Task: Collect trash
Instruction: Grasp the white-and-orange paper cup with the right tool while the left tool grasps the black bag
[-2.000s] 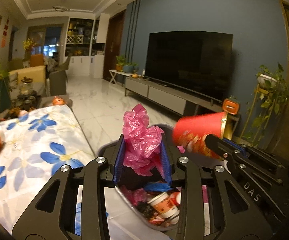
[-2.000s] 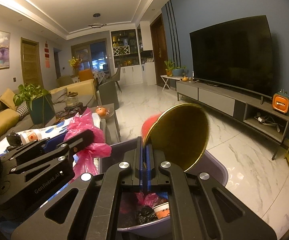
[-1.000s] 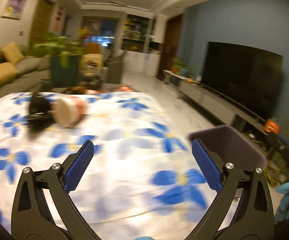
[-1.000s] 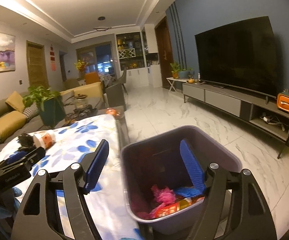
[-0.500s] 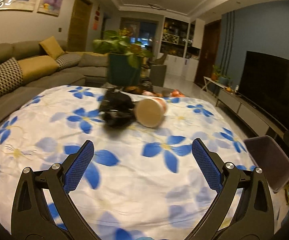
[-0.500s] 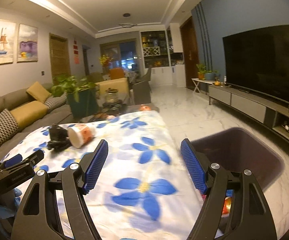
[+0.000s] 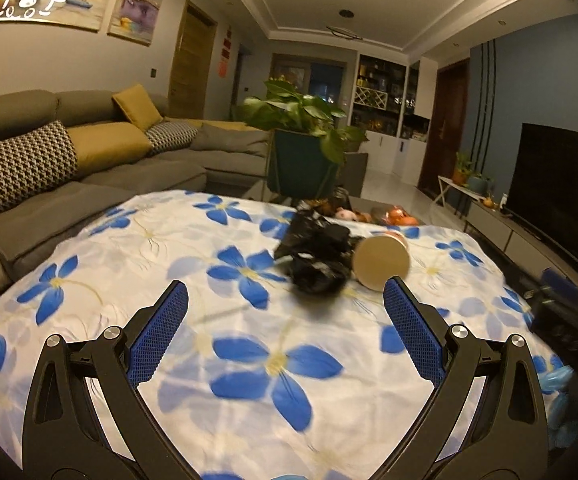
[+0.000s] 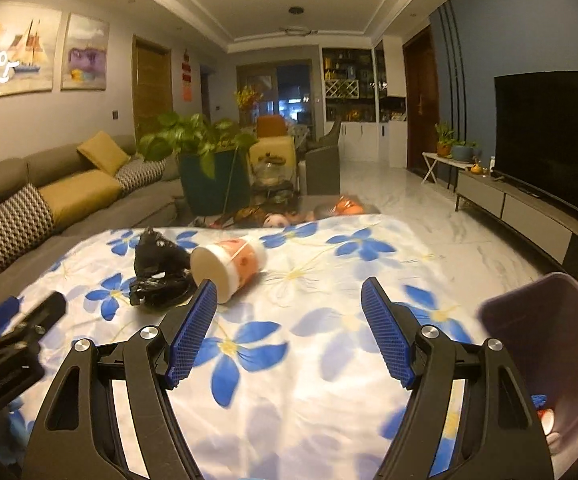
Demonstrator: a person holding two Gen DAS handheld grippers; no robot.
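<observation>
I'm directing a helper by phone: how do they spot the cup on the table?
Find the table under the white cloth with blue flowers. Near its far end, the orange-printed paper cup lies on its side against a crumpled black plastic bag; it is the only pale, round item.

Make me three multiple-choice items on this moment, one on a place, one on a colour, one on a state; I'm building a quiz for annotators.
1. Where does the paper cup lie relative to the black bag?
A. Inside it
B. Beside it on the cloth, in the right wrist view to its right
C. In the bin

2. What colour are the flowers on the tablecloth?
A. Blue
B. Red
C. Green

3. How does the right tool stand?
A. Shut on the cup
B. Shut on the bag
C. Open, empty

Answers: 1 B, the cup lies on its side next to the bag; 2 A, blue petals on white; 3 C, its pads are wide apart with only cloth between.
</observation>
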